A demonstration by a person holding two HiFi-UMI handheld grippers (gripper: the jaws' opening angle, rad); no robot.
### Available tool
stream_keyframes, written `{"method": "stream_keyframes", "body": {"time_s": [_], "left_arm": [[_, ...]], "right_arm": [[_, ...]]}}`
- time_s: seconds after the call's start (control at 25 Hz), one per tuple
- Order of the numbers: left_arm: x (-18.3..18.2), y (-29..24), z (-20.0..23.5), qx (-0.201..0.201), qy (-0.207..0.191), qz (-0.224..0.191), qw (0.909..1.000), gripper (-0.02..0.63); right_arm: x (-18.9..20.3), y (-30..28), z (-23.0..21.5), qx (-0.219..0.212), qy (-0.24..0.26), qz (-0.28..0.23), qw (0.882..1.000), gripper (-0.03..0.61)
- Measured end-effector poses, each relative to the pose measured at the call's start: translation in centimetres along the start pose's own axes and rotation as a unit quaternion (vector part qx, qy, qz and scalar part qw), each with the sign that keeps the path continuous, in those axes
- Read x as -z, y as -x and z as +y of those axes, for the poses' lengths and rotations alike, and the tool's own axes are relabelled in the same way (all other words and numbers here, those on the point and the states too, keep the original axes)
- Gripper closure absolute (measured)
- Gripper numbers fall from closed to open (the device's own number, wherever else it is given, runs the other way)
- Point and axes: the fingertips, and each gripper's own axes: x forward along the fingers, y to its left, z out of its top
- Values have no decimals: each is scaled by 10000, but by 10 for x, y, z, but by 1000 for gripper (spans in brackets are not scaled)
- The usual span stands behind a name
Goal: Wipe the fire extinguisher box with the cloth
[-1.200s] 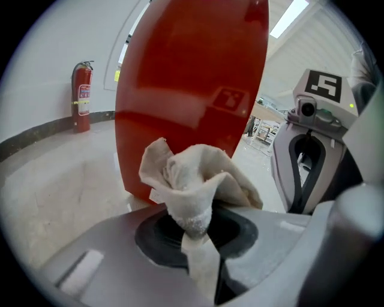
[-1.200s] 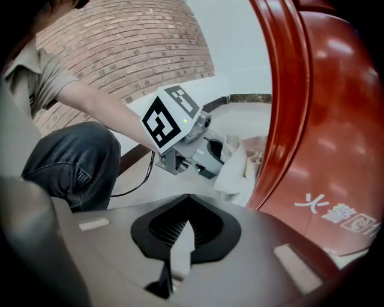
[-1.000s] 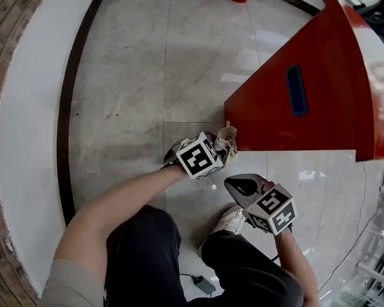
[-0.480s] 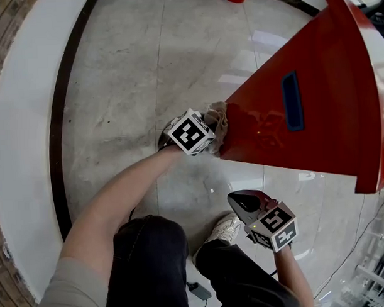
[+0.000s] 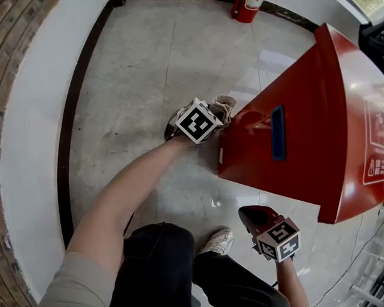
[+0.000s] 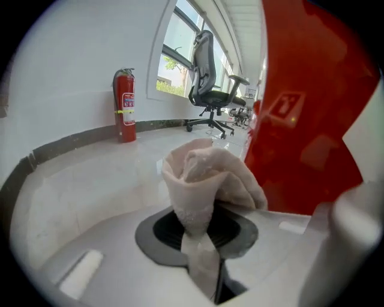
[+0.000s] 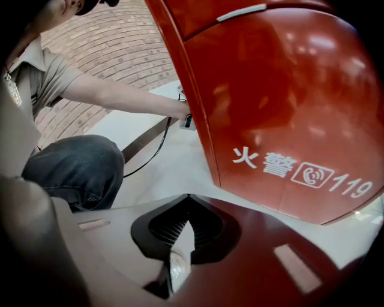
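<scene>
The box [image 5: 311,133] stands on the floor [image 5: 133,89] at the head view's 3 o'clock, its red side facing the person. The cloth [image 5: 224,107] is bunched at the box's 9 o'clock edge, touching or just beside it; I cannot tell which. The left gripper [image 6: 201,234] has its jaws clamped on the cloth's tail. The right gripper [image 7: 183,231], at the box's 6 o'clock and apart from it, has its jaws together on nothing. To wipe well, I judge the loose bunch should press flat on the panel and drag toward 3 o'clock in overlapping strokes, with the hard jaws kept off the paint.
</scene>
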Motion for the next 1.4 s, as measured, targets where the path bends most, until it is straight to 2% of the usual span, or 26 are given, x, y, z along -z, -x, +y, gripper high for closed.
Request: {"method": "stream_keyframes", "body": {"time_s": [0.16,0.48,0.76,0.88,1.04,1.2,1.32,1.4], "left_arm": [[-34,35,4,-145,235,-149,9995,538],[-98,151,-9,-403,704,-89,9967,538],[-157,253,-29,-798,935,182,9922,538],[-168,295,-50,-910,1048,399,9895,538],[-174,340,-87,-820,1219,589,9874,538],[-184,380,-125,-545,1220,743,9882,538],[-209,406,-147,-352,1181,675,9901,538],[-235,416,-167,-79,1100,553,9924,538]], "right_arm": [[-7,36,-11,75,-197,42,9998,554],[-29,138,9,303,-803,129,9962,554],[-67,224,21,504,-994,195,9936,554],[-85,251,35,658,-1310,64,9892,554],[-112,282,50,780,-1767,-134,9811,554],[-143,313,77,873,-1957,-314,9763,554],[-176,338,93,987,-1938,-569,9744,554],[-200,358,105,1080,-1863,-792,9733,554]]}}
